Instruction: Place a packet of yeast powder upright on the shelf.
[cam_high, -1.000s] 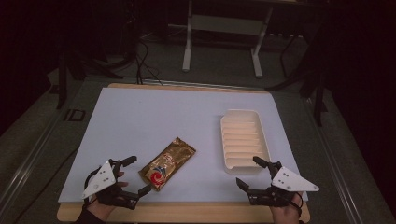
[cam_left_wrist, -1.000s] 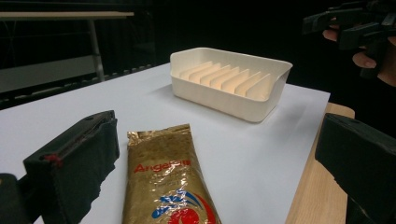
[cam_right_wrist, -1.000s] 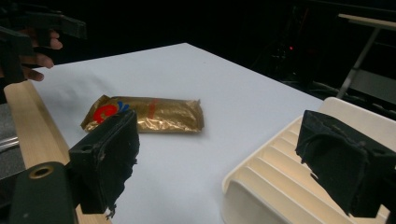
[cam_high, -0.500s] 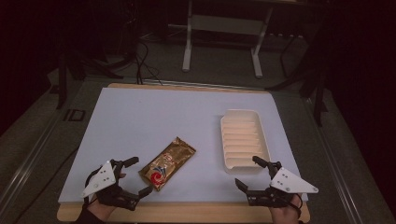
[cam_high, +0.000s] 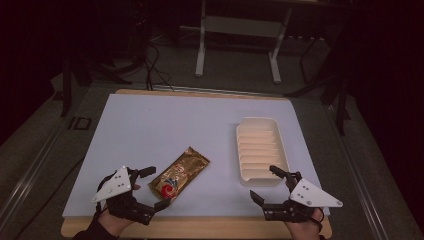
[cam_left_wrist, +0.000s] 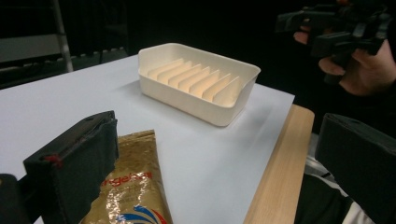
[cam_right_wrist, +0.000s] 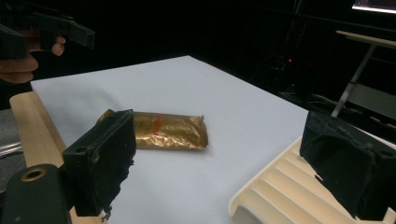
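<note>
Fingers spread wide on left gripper (cam_high: 150, 189), empty, straddling near end of gold packet (cam_high: 180, 172) lying flat mid-mat. I judge: lower, pinch edge squarely. White tray (cam_high: 262, 149) beside right gripper (cam_high: 266, 183), also spread, empty. Versus earlier: left gripper crept closer; packet, tray unmoved.

The room was dark, and the light fell mostly on the table (cam_high: 90, 227), which had a pale wooden edge. A white sheet (cam_high: 170, 130) covered almost the whole top. Around the table the floor (cam_high: 35, 145) was grey. Behind the table stood a light metal frame with two legs (cam_high: 237, 40), and black cables (cam_high: 150, 60) lay on the floor near it. Dark stands (cam_high: 340, 85) stood at the right side, and the far wall was too dark to see.
</note>
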